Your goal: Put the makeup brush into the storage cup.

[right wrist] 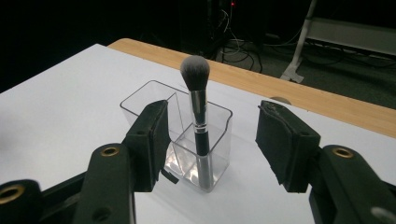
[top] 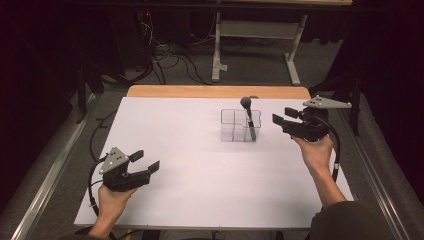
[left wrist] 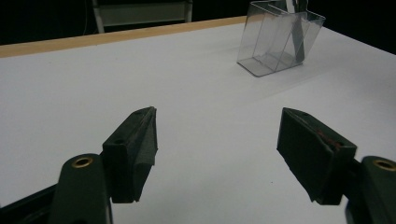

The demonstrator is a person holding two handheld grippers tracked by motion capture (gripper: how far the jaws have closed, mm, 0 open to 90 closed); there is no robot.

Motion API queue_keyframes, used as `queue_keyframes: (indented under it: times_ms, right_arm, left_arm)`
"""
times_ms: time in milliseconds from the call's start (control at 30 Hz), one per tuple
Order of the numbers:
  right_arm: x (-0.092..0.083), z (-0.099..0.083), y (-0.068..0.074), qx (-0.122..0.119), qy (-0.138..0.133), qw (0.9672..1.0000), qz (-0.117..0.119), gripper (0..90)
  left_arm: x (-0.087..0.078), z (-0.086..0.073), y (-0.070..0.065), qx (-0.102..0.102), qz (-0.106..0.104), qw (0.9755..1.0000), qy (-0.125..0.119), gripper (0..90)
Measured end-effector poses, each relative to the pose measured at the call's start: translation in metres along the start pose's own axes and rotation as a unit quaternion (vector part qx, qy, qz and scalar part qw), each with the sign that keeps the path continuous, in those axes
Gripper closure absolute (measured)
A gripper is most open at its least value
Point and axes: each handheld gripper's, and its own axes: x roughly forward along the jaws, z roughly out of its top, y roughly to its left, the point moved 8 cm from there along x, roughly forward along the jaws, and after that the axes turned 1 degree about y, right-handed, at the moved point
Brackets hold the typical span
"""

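One makeup brush [right wrist: 198,116] stands head-up in a clear organizer [top: 240,125] mid-table, as the right gripper [top: 283,116], jaws apart, lines up beside it; the left gripper [top: 145,161] waits open near the table's front edge.

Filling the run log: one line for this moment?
left gripper open, idle | right gripper open beside organizer | brush upright inside
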Motion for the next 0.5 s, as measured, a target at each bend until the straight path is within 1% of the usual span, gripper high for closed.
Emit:
queue_keyframes:
  times_ms: [233,333,500]
  right_arm:
    - [-0.008,-0.003,-0.002,0.005,-0.006,1.0,0.003,45.6]
    - [-0.011,-0.003,-0.002,0.001,-0.01,0.9999,0.005,45.6]
    - [-0.017,-0.006,-0.002,0.002,-0.012,0.9999,0.007,45.5]
  left_arm:
    - [0.0,0.0,0.0,0.0,0.0,1.0,0.0,28.8]
    - [0.0,0.0,0.0,-0.001,0.0,1.0,-0.001,28.8]
    - [0.0,0.0,0.0,-0.001,0.0,1.0,-0.001,28.8]
